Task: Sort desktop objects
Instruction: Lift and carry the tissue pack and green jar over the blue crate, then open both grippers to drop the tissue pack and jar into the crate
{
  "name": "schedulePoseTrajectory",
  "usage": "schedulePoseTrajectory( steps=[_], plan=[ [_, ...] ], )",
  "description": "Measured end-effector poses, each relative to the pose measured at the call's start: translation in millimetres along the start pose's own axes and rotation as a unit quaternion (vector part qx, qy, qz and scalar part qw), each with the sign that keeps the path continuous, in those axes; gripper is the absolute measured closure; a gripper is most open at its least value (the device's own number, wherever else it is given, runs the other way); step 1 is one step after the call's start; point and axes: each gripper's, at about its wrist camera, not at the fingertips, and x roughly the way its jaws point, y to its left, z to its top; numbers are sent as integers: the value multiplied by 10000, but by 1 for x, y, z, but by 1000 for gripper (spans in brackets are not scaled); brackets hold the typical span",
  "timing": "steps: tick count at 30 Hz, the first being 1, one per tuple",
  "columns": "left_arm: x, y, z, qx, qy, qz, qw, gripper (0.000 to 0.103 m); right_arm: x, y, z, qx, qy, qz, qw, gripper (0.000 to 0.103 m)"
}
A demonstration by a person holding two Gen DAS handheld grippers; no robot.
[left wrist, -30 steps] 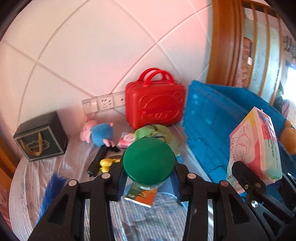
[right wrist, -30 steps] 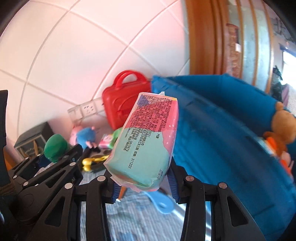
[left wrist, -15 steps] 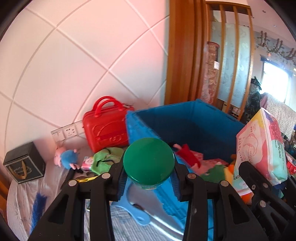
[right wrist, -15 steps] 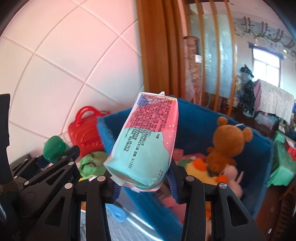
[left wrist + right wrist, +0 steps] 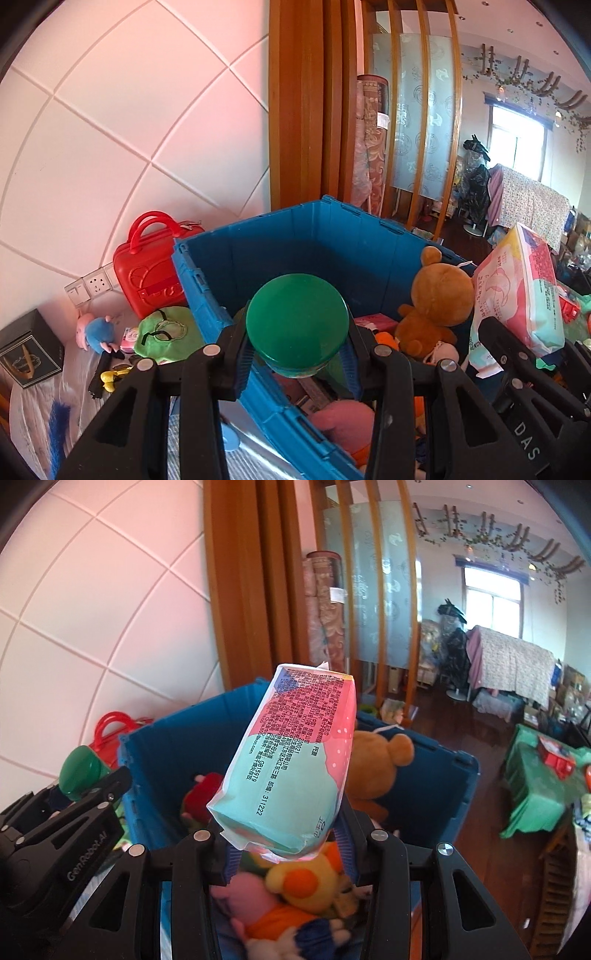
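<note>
My left gripper [image 5: 295, 363] is shut on a jar with a round green lid [image 5: 297, 321], held above the near left wall of a big blue crate [image 5: 266, 240]. My right gripper [image 5: 286, 843] is shut on a pink and teal tissue pack [image 5: 291, 764], held over the crate's [image 5: 155, 753] inside. The tissue pack [image 5: 524, 291] also shows at the right of the left wrist view, and the green lid [image 5: 79, 771] at the left of the right wrist view. Soft toys fill the crate, among them a brown bear [image 5: 439, 299].
On the striped table left of the crate lie a red case [image 5: 151, 266], a green cloth pouch [image 5: 166, 332], a blue-and-pink plush [image 5: 94, 330], a yellow toy [image 5: 110, 376] and a dark gift bag [image 5: 27, 354]. A wooden slatted screen [image 5: 306, 110] stands behind.
Both grippers have swung right and risen with their loads. The crate, seen from the side a second ago, now lies below them with its inside and toys in view.
</note>
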Motion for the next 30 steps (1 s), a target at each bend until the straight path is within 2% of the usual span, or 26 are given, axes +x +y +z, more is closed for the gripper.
schedulePoseTrajectory(
  steps=[8, 18, 19, 20, 21, 22, 23, 24, 25, 30],
  plan=[
    [6, -27, 5, 126, 58, -22, 9999, 63, 9, -32, 7, 55, 49, -5, 10000, 61],
    [18, -41, 7, 211, 180, -10, 9996, 63, 18, -46, 9, 71, 116, -29, 9999, 58],
    [18, -42, 7, 244, 183, 18, 9995, 63, 19, -48, 10, 104, 127, -51, 9999, 54],
    [19, -44, 7, 272, 193, 28, 9994, 63, 20, -49, 10, 126, 143, -85, 9998, 32],
    [20, -44, 7, 285, 222, 100, 9993, 59, 22, -48, 11, 109, 186, -95, 9997, 15],
    [21, -42, 7, 262, 235, 133, 9993, 46, 24, -49, 11, 119, 219, -253, 9994, 7],
    [23, -40, 7, 208, 255, 170, 9993, 41, 26, -52, 11, 166, 235, -266, 9992, 5],
    [24, -35, 8, 131, 281, 139, 9994, 29, 28, -56, 11, 209, 277, -244, 9991, 2],
    [25, -33, 8, 109, 306, 95, 9994, 23, 30, -59, 11, 249, 307, -294, 9988, 1],
    [28, -31, 7, 177, 323, 70, 9993, 21, 30, -61, 9, 287, 339, -297, 9986, 0]
  ],
)
